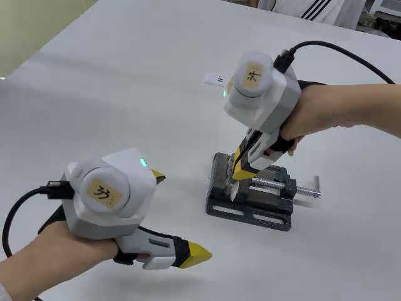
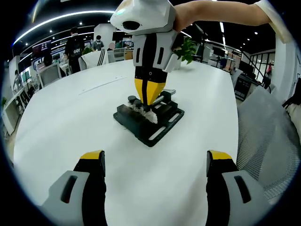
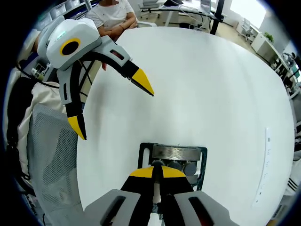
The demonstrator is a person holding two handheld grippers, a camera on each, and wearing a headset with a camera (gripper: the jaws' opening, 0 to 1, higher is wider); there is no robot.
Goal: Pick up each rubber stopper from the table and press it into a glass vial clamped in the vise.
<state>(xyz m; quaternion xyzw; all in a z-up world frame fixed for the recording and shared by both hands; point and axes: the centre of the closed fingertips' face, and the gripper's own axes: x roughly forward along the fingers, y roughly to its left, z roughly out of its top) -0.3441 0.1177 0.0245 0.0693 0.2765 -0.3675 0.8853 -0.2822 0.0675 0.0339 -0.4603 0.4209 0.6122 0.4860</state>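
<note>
A small dark vise (image 1: 250, 210) stands on the white table (image 1: 125, 94), right of centre. It clamps a row of glass vials (image 2: 136, 104), some capped with dark rubber stoppers (image 2: 132, 99). My right gripper (image 1: 237, 175) points down onto the vise with its yellow tips together, resting on the vial row (image 3: 157, 170). A round grey stopper top (image 3: 190, 167) shows just beside those tips. Whether anything sits between the tips is hidden. My left gripper (image 1: 178, 214) hovers open and empty over the table to the left of the vise (image 2: 155, 157).
The vise's screw handle (image 1: 307, 190) sticks out to the right. A thin white label strip (image 1: 215, 79) lies on the table beyond the vise. A mesh office chair (image 2: 268, 136) stands at the table's edge, with people and desks far behind.
</note>
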